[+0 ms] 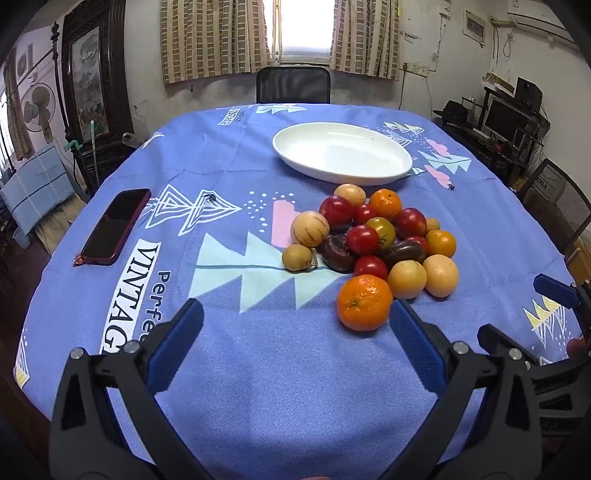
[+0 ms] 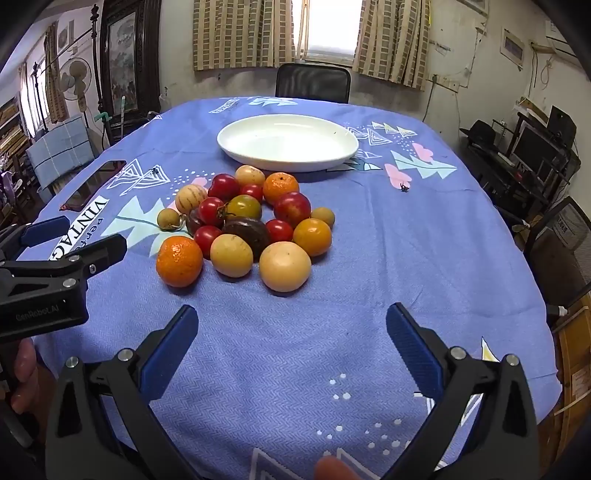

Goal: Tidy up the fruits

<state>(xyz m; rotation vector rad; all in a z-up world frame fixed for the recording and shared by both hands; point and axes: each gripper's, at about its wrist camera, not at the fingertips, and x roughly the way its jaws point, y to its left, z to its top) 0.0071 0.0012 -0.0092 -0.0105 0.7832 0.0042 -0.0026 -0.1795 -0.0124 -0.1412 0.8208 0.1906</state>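
I am holding both grippers low over the near edge of the bench, and both are pointing across the blue patterned cloth (image 2: 369,229) toward the fruit. The left gripper (image 1: 295,343) is showing its jaws spread wide with nothing between them; its right blue pad is sitting just beside the nearest orange (image 1: 364,302), though I cannot tell whether it is touching. The right gripper (image 2: 291,339) is likewise hanging with its jaws spread apart and empty, well short of the pile.

Just beyond, the pile of fruit (image 2: 243,221) is lying bunched together on the cloth. I am seeing that nearest orange at the near left, two pale yellow round fruits (image 2: 284,266) beside it, red tomatoes (image 2: 211,211) and a greenish one in the middle, a dark purple fruit (image 2: 246,232) among them, a striped pale melon-like fruit (image 1: 309,229) on the left side, and a small brown fruit (image 1: 297,257) with a stem lying at the left edge.

To the left of the pile, well apart, a dark phone (image 1: 116,226) is lying flat on the cloth.

Farther on, the white oval dish (image 2: 288,162) is standing empty just behind the pile. Past the far edge of the bench a black chair (image 1: 293,85) is standing below the curtained window (image 1: 303,26).
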